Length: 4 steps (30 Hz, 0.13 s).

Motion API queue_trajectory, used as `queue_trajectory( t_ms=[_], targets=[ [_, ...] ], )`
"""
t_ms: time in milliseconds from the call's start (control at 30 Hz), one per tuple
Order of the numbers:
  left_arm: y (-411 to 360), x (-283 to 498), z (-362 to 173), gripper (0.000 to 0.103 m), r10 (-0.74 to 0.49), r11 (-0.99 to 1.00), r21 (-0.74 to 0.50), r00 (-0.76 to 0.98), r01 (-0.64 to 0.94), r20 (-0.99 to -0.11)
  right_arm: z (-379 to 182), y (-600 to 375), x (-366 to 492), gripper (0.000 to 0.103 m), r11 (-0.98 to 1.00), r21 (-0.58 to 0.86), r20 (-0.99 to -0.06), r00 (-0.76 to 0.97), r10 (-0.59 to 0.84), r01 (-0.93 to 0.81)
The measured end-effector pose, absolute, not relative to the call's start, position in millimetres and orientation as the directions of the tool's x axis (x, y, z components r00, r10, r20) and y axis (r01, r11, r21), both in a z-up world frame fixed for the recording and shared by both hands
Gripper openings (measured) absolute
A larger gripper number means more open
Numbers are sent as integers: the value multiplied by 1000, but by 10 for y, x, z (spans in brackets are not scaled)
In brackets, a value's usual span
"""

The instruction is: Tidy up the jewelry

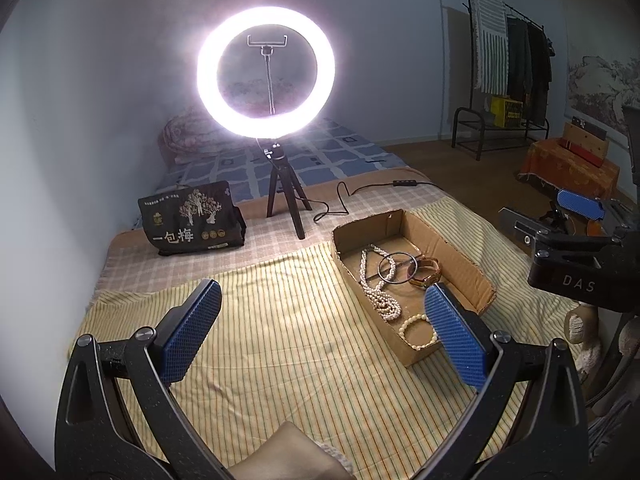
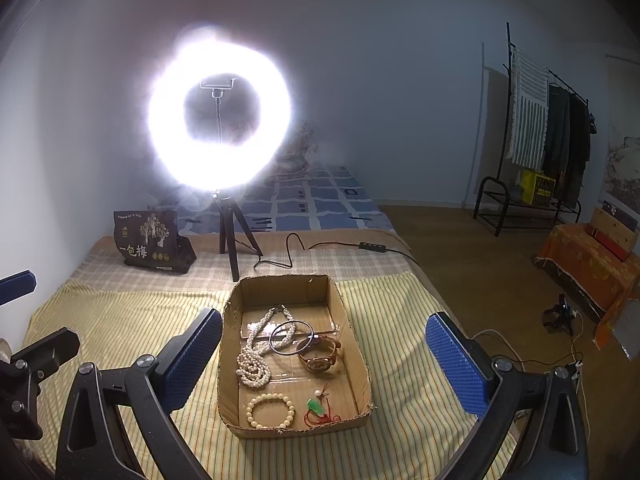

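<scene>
Jewelry all lies inside the cardboard box (image 2: 352, 344) at twelve o'clock: pearl necklace (image 2: 252, 360), bangle (image 2: 291, 337), watch (image 2: 318, 356), bead bracelet (image 2: 270, 410), jade pendant (image 2: 316, 406). Left gripper (image 1: 322, 330) and right gripper (image 2: 324, 364) hover agape, empty; sorted or awaiting rearrangement, I can't judge.

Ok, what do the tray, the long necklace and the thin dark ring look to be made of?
Tray: brown corrugated cardboard, matte, with ragged torn edges. Long necklace: glossy off-white round beads, pearl or imitation; the look cannot settle which. Thin ring: a dark bangle with a bright glint, probably metal, though dark plastic is possible.
</scene>
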State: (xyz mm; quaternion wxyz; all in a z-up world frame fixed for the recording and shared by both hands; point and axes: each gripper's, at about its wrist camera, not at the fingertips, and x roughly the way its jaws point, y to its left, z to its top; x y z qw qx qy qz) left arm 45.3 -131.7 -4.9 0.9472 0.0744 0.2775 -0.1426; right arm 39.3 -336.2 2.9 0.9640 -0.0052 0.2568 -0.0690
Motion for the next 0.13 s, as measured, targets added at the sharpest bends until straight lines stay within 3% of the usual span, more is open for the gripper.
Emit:
queue_trajectory(
  t_ms=[133],
  targets=[
    [-1321, 438, -32, 103, -217, 951, 73, 819, 299, -531, 9, -3373, 411, 103, 990, -42, -499, 856, -135, 131]
  ],
)
